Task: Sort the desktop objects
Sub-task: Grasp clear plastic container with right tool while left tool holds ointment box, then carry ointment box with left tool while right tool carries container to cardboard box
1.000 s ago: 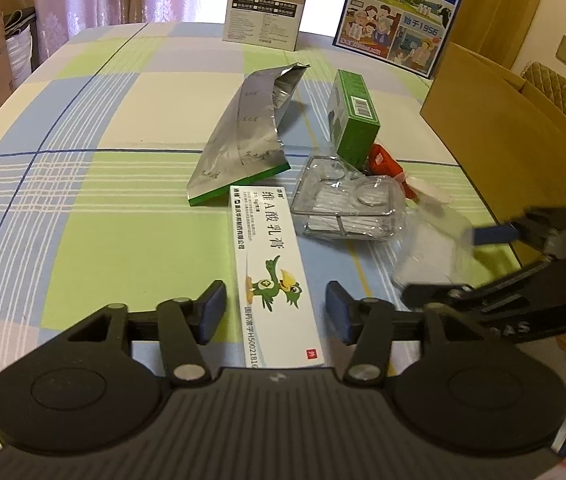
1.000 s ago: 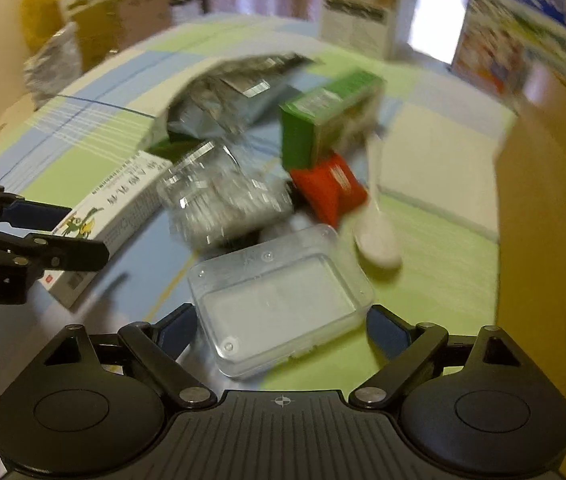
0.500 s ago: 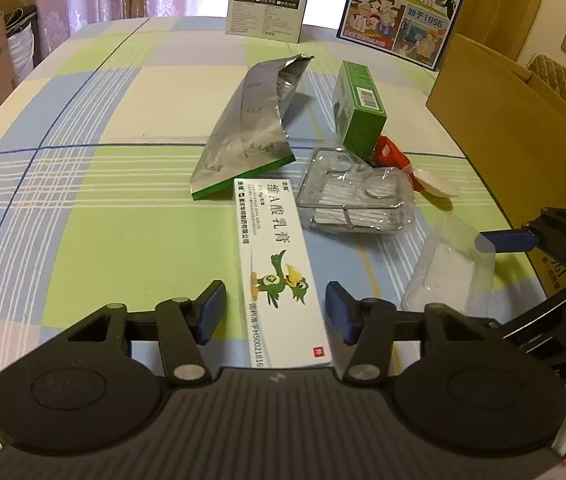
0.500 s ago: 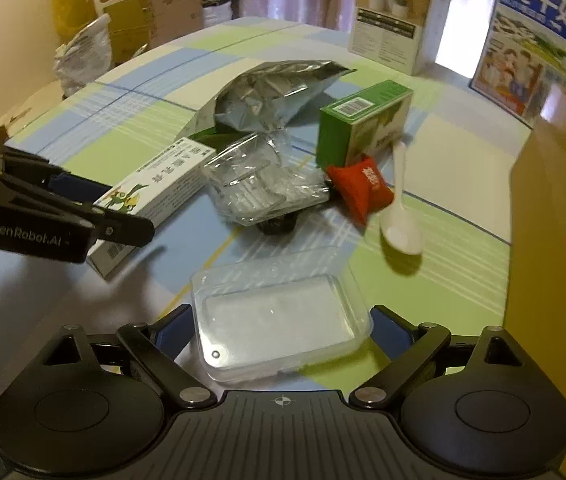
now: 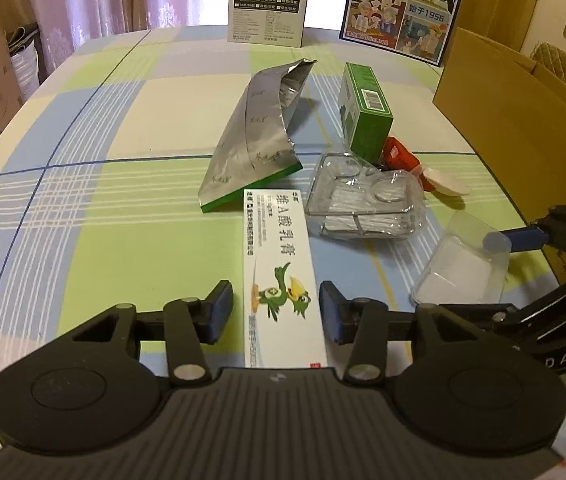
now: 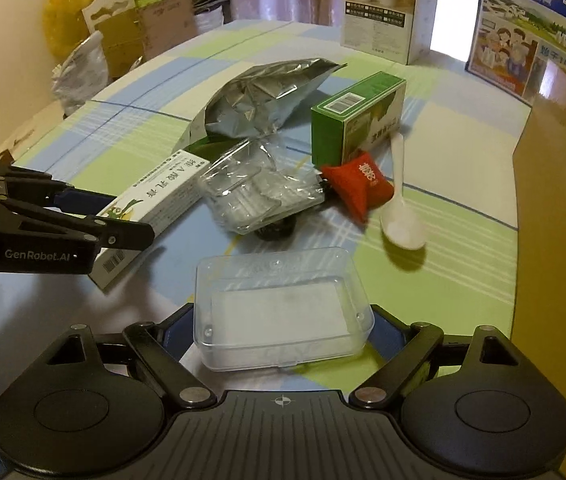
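A long white ointment box (image 5: 279,264) with a green bird lies flat on the checked tablecloth. My left gripper (image 5: 275,312) is open astride its near end, fingers close to both long sides; a thin gap shows on the left. From the right wrist view, the left gripper (image 6: 133,218) sits low over that ointment box (image 6: 155,200). My right gripper (image 6: 283,332) is shut on a clear plastic lidded box (image 6: 283,308), held just above the cloth. In the left view, the right gripper (image 5: 463,274) and clear box (image 5: 459,268) are at the right.
Behind lie a silver foil bag (image 5: 259,136), a green carton (image 5: 367,112), a crumpled clear tray (image 5: 363,204), a red packet (image 6: 357,184) and a white spoon (image 6: 401,224). A brown cardboard box (image 5: 523,100) walls the right side. Two cartons (image 5: 267,0) stand at the far edge.
My right gripper carried the clear box nearer and steadied. My left gripper's fingers have drawn closer together around the ointment box.
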Tool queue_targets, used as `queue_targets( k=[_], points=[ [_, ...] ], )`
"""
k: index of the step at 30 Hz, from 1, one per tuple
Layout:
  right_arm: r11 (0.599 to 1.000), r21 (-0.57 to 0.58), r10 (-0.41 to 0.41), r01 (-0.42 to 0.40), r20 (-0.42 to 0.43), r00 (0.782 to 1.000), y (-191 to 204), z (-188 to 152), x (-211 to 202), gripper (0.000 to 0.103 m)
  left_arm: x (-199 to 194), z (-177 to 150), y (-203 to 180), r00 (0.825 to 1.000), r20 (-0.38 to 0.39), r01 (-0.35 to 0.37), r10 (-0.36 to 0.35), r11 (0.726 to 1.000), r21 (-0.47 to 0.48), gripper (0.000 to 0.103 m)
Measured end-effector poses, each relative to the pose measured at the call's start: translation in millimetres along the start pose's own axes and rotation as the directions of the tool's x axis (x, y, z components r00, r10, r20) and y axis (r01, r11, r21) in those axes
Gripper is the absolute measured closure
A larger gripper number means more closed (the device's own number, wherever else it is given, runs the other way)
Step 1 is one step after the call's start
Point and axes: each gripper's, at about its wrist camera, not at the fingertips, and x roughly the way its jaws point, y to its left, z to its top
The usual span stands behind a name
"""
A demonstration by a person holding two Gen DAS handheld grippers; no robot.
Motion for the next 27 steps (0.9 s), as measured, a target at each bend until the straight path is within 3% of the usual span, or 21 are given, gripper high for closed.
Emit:
queue_targets(
  k=[6,14,17,27],
  points=[
    [1.000,-0.018,-0.017,0.018,0.038,0.999,1.3,3.1,0.7,0.016,5.6,2.1,2.2,1.000,-0.004,-0.003,0.003,1.000,-0.009,0.061],
    [0.999,-0.030,-0.019,0.018,-0.005,1.000,-0.8,2.0,13.3,0.014,7.2,1.0,1.2,1.000,-0.005,0.013,-0.013,1.000,0.001,0.068],
    [1.000,0.014,-0.010,0.010,-0.010,1.000,-4.1,3.1,12.2,0.018,5.7,0.9,2.9,1.000,-0.002,0.016,-0.016,1.000,-0.011,0.070],
    [0.993,0.094,-0.083,0.072,0.118,0.990,-7.0,9.5,-17.2,0.019,-19.6,-1.6,7.1,0.998,0.046,0.033,-0.031,0.998,-0.057,0.070]
  ],
)
